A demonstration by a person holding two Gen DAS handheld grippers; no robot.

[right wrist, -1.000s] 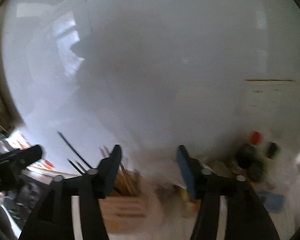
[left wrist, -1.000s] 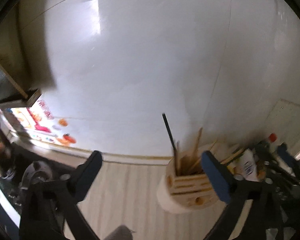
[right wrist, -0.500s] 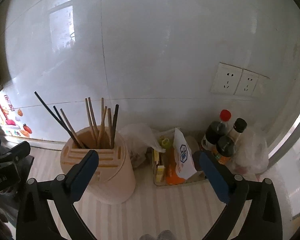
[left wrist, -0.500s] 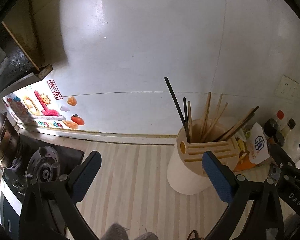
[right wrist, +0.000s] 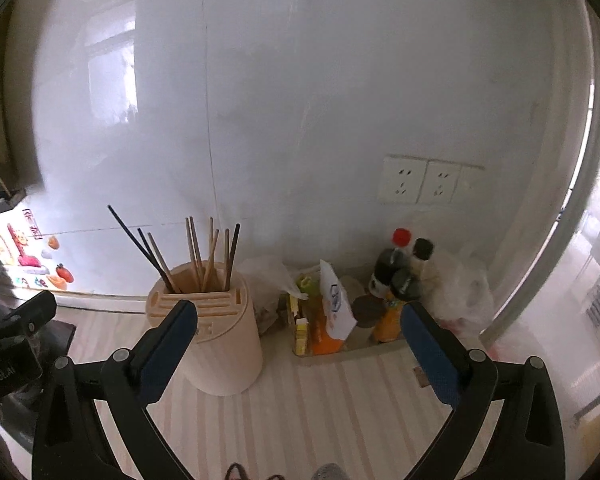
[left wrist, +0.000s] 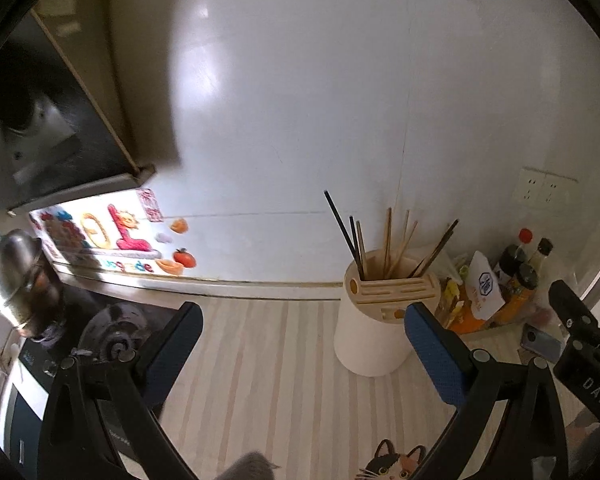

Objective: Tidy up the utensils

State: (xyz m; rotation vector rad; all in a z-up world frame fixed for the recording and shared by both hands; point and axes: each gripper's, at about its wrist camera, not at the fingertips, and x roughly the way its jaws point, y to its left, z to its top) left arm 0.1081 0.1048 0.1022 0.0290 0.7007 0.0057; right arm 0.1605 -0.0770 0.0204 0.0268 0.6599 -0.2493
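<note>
On the pale striped countertop (right wrist: pixel 320 408), toward the far wall, we see the round cream-coloured plastic utensil holder with a slotted top (right wrist: pixel 220 344) standing upright, with a bundle of wooden and black chopsticks (right wrist: pixel 204 256) standing in its rear opening, fanned out and leaning at different angles. Our right gripper (right wrist: pixel 298 340) is spread wide with nothing between its blue pads (right wrist: pixel 168 344); its jaws have just been opening, and they frame the holder's right side and the clutter beyond without touching either. Our left gripper (left wrist: pixel 300 344) is likewise wide open and empty, hovering over bare counter with the holder just past its right finger. We see no loose utensils on the counter, so we judge the gathering of chopsticks into the holder as largely done. What may remain, in our judgement, is straightening the splayed sticks, or fetching anything lying out of view. To the right of the holder sit a shallow tray of packets (right wrist: pixel 320 320) and dark sauce bottles with red and black caps (right wrist: pixel 396 268); far left, a steel kettle on the stove (left wrist: pixel 16 276). Whether those belong to the task we cannot tell.
</note>
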